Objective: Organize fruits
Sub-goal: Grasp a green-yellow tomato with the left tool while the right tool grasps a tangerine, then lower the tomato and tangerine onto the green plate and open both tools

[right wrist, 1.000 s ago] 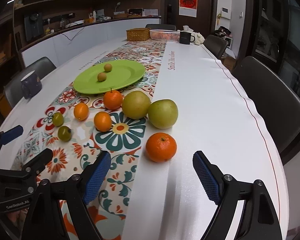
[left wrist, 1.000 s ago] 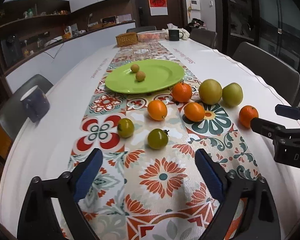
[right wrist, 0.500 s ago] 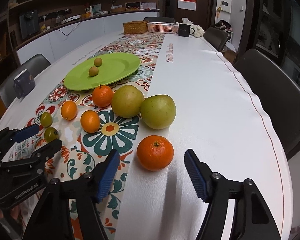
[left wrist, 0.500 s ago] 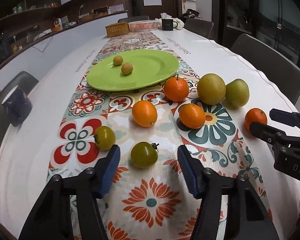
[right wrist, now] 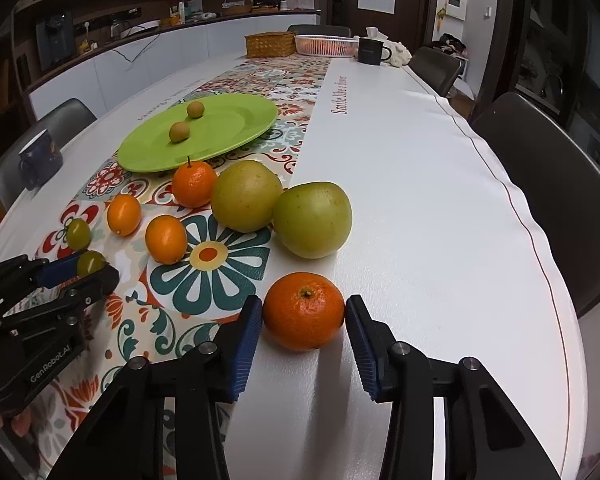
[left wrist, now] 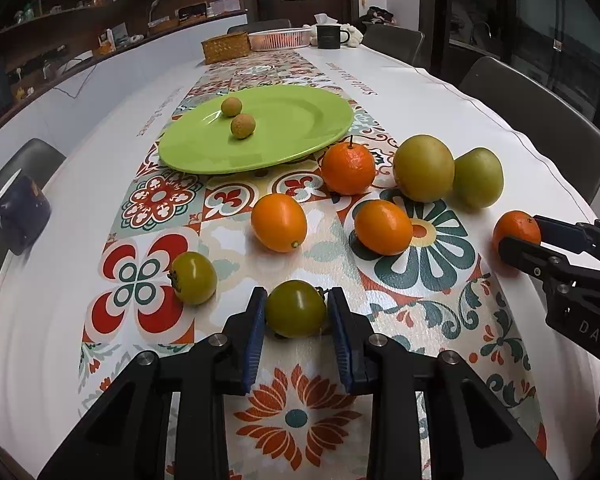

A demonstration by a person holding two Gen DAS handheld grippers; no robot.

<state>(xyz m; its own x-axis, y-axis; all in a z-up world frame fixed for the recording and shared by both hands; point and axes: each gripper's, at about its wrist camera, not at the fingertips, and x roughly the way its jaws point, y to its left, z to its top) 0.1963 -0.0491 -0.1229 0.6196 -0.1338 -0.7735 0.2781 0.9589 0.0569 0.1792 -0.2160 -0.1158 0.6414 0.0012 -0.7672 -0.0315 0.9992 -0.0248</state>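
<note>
My left gripper (left wrist: 296,310) is shut on a small green tomato (left wrist: 295,307) that rests on the patterned runner. My right gripper (right wrist: 305,314) is shut on an orange mandarin (right wrist: 303,309) that rests on the white cloth. A green plate (left wrist: 300,120) with two small brown fruits (left wrist: 243,126) lies further back. Between plate and grippers lie another green tomato (left wrist: 194,277), two orange kumquats (left wrist: 279,222), a stemmed mandarin (left wrist: 348,168) and two yellow-green pears (left wrist: 423,168). The left gripper also shows in the right wrist view (right wrist: 88,270).
A dark mug (left wrist: 18,220) stands near the table's left edge. A wicker basket (left wrist: 225,46), a white basket (left wrist: 280,38) and a black mug (left wrist: 328,36) stand at the far end. Chairs (right wrist: 548,200) line the right side.
Both grippers moved forward and closed: the left onto the green tomato, the right onto the mandarin. Both were wide open one second ago.
</note>
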